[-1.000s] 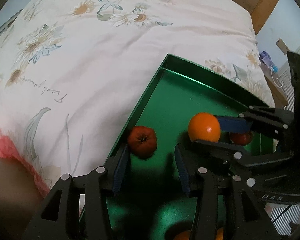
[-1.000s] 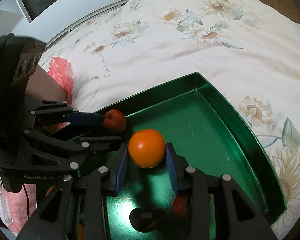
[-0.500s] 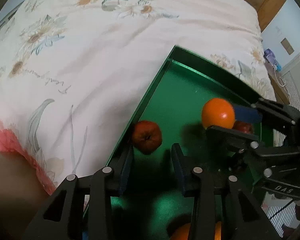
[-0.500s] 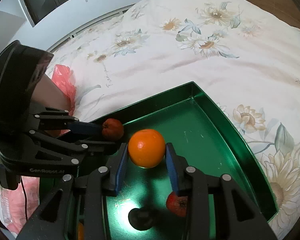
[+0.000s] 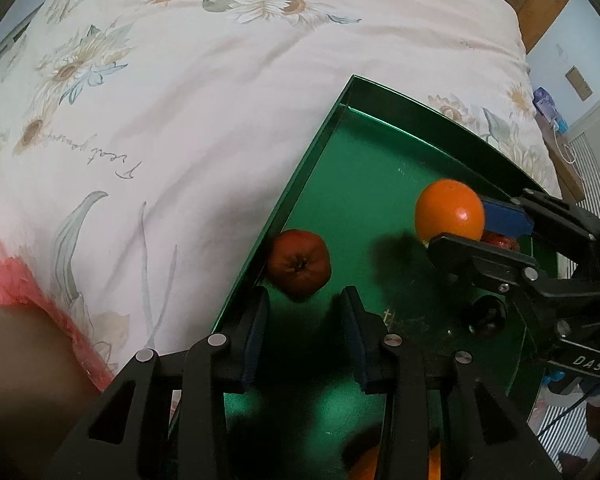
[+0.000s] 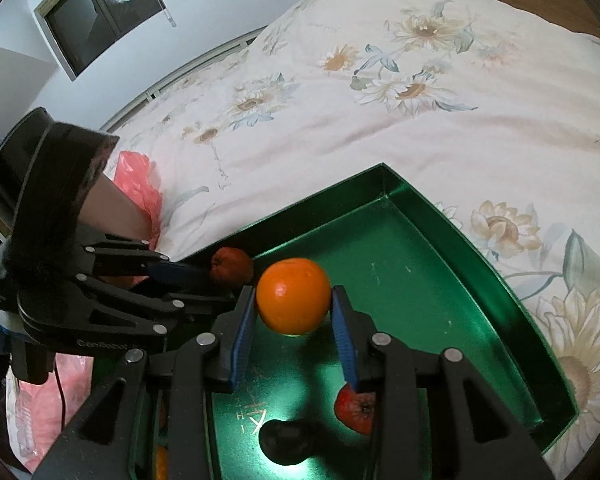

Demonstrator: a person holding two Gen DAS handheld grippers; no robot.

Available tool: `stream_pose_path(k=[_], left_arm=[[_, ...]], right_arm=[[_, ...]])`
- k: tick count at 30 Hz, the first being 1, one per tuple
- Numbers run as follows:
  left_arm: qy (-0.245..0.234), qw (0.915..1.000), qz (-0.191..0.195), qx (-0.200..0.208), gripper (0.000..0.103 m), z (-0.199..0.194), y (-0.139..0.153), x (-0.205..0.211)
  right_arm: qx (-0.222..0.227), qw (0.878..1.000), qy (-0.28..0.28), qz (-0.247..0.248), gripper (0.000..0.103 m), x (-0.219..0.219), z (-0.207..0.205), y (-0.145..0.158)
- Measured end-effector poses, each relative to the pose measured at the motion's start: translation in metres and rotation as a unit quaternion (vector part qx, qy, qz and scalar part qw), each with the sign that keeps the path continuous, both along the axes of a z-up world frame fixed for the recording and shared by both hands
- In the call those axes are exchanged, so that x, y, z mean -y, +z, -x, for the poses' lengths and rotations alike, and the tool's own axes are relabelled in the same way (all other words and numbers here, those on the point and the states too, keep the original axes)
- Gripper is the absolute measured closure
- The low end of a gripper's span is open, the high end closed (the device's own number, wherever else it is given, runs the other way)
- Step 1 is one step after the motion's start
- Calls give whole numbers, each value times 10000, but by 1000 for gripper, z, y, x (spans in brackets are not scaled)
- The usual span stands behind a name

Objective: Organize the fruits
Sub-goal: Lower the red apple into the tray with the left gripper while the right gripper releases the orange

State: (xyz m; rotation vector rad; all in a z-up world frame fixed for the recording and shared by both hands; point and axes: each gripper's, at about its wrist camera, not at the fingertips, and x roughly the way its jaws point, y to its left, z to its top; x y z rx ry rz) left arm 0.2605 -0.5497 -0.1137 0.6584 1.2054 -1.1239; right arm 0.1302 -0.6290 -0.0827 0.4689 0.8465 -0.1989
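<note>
The right gripper (image 6: 293,322) pinches an orange (image 6: 292,295) between its fingers above the green tray (image 6: 496,280) on the bed (image 6: 340,120). The left gripper (image 5: 304,330), fingers narrowly spread and empty, sits just short of a red fruit (image 5: 299,266) by the tray wall.

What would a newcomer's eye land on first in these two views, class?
The bright orange, gripped between the blue pads of the right gripper above the green tray. Next, the dark red fruit by the tray's left wall, just ahead of the empty left gripper. All this sits on a sunflower bedspread.
</note>
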Motion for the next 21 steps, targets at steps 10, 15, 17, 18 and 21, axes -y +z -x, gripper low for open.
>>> stream_pose_path(k=[10,15,17,18,21], left_arm=[[-95,9999,76,103,66,7,-6,11],[10,9990,427,95,64,9,-8,9],[78,9983,571,50,64,8,-9,7],[84,9982,594,54,64,7,-9,6],[127,9976,683,54,63,7,-10,5]], right_arm=[[-53,9999,116,63,73,-3,-3,1],[-107,9997,182,107,73,-4,-4,1],[-143,9995,227,144,73,-5,-5,1],[-152,9995,235,147,73,-6,-6,0],[-195,9993,256,165,73,-6,-8,-1]])
